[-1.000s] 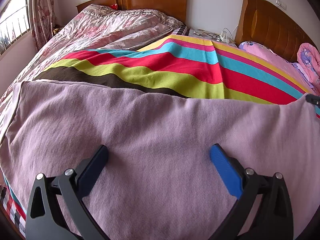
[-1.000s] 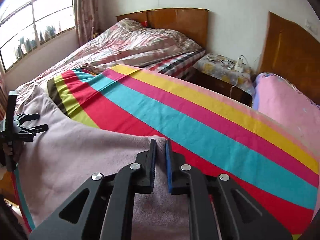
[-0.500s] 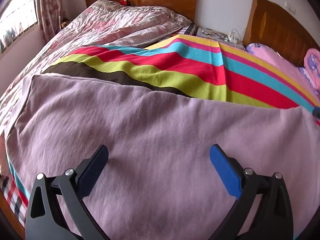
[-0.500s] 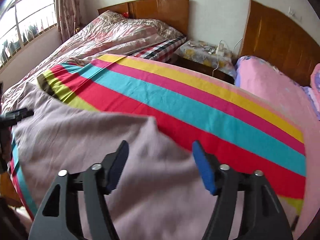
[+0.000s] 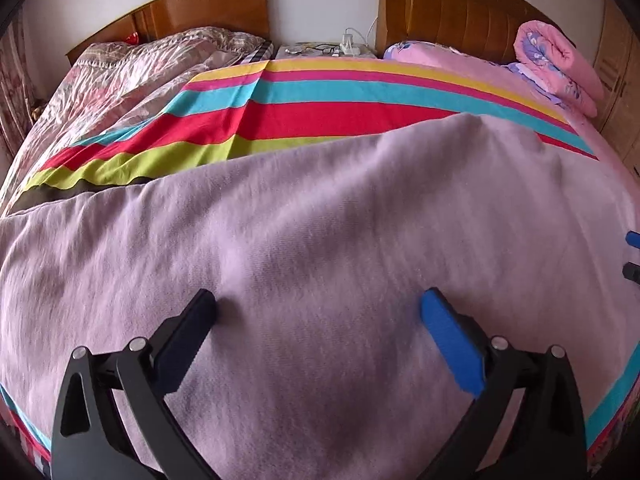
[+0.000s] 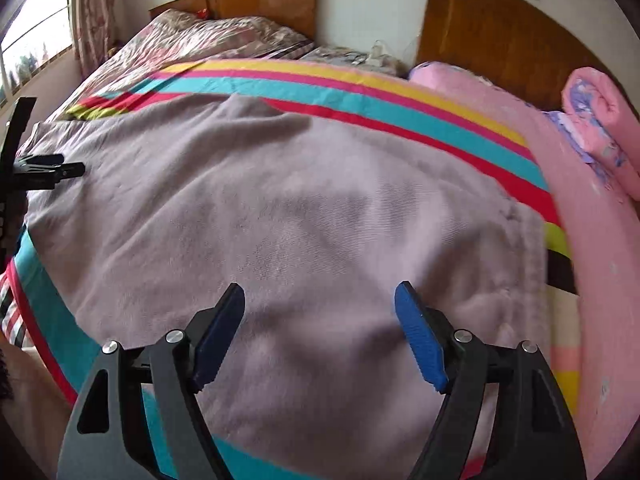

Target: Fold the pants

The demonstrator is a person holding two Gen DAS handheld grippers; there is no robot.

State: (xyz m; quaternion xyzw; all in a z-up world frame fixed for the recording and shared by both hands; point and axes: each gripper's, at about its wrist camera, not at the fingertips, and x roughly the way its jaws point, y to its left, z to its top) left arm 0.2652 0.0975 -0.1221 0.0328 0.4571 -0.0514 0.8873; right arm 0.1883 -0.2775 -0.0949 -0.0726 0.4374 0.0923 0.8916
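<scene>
Item 1: pants (image 5: 320,248), mauve knit fabric, spread flat across the near half of the bed (image 5: 500,76), on top of the striped sheet (image 5: 320,116). In the left wrist view the fabric fills the frame from 3 o'clock round to 9 o'clock; its far edge runs diagonally, rising towards 1 o'clock. In the right wrist view a hemmed edge shows at 3 o'clock.

Item 2: left hand-held gripper (image 5: 318,306), fingers spread wide apart, nothing between them, poised over the pants at 6 o'clock. Whether the tips touch the fabric cannot be told.

Item 3: right hand-held gripper (image 6: 320,300), fingers likewise wide apart and holding nothing, over the pants at 6 o'clock; its tips appear at the 3 o'clock edge of the left wrist view.

Item 4: striped sheet, bands of yellow, pink, turquoise, red, lime and dark brown, visible beyond the pants towards 12 o'clock.

Item 5: rolled pink floral quilt (image 5: 560,68), at 2 o'clock by the wooden headboard (image 5: 460,12).

Item 6: crumpled floral duvet (image 5: 132,76), on the neighbouring bed at 10 o'clock.
</scene>
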